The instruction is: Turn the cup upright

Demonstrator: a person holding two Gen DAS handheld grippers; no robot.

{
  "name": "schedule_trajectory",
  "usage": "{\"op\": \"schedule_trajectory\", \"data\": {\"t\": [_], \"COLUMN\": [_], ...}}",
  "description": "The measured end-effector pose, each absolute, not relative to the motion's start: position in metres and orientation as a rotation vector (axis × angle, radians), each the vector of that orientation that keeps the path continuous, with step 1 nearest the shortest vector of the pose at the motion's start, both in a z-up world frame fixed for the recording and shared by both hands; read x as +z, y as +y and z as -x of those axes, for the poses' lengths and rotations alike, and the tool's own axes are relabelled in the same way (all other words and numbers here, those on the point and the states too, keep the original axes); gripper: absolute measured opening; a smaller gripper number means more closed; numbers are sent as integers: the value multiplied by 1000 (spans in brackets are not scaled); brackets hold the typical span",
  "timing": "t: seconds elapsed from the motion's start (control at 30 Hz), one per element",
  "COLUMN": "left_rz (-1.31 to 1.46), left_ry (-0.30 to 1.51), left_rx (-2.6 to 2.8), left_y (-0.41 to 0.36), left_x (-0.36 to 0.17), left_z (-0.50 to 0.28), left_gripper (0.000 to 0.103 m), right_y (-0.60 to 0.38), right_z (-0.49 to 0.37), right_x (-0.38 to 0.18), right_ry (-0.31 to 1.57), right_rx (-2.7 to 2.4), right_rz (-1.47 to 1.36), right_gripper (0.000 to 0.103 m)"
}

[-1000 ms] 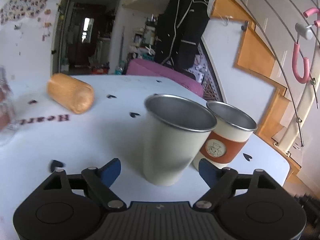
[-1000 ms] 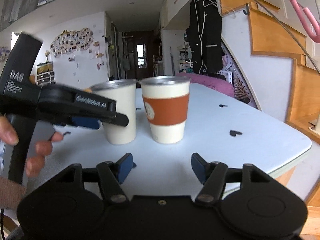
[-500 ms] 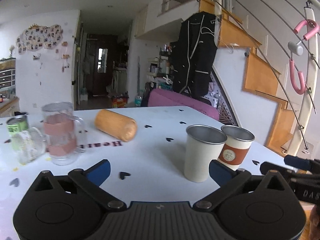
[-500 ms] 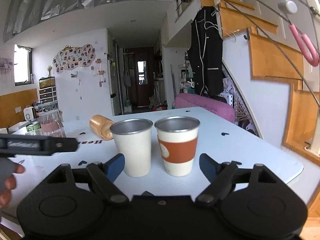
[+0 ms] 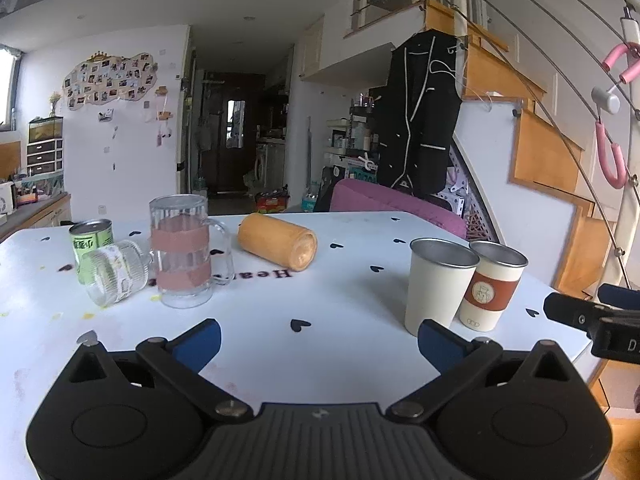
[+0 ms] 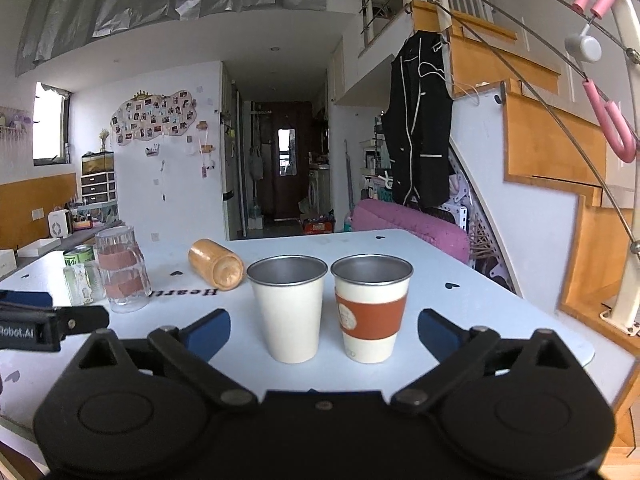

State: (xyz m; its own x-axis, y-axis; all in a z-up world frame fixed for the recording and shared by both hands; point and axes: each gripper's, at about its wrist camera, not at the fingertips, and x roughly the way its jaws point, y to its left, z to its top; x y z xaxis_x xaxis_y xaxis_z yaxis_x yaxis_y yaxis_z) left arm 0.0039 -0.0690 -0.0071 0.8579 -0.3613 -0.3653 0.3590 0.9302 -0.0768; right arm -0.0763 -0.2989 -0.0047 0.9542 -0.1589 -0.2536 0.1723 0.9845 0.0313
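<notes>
Left gripper [image 5: 318, 340]: spread wide, holding nothing, low over the worktop [image 5: 340, 300]. Right gripper [image 6: 324, 332]: likewise spread and empty, facing two upright cups.

Just ahead: plain cream cup [image 6: 286, 308] and sleeved cup [image 6: 371, 308], side by side, nearly touching, both mouth up. Farther back on the left: glass mug [image 5: 184, 250] standing upright, small glass jar [image 5: 114, 270] tipped on its side beside a green can [image 5: 90, 242]. Behind those: orange cup [image 5: 278, 240] lying on its side, well apart from both grippers, probably the one left to right.

Risks, as judged: a round body on its side, likely to roll away under a one-sided push; a pinch too near the rim, likely to slip during the turn. A careless reach past the mug, enough to knock it or the jar.
</notes>
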Motion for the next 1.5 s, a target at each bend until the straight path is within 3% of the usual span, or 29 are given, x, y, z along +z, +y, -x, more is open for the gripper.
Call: {"op": "schedule_trajectory", "data": {"t": [1.5], "left_rz": [19], "left_ry": [396], "left_rx": [-313], "left_y": [-58], "left_x": [-6], "left_z": [-2], "left_gripper": [103], "right_y": [-291], "right_z": [76], "right_x": [-8], "right_ry": [274], "right_rx": [-165], "right_rz": [-17], "right_gripper": [103]}}
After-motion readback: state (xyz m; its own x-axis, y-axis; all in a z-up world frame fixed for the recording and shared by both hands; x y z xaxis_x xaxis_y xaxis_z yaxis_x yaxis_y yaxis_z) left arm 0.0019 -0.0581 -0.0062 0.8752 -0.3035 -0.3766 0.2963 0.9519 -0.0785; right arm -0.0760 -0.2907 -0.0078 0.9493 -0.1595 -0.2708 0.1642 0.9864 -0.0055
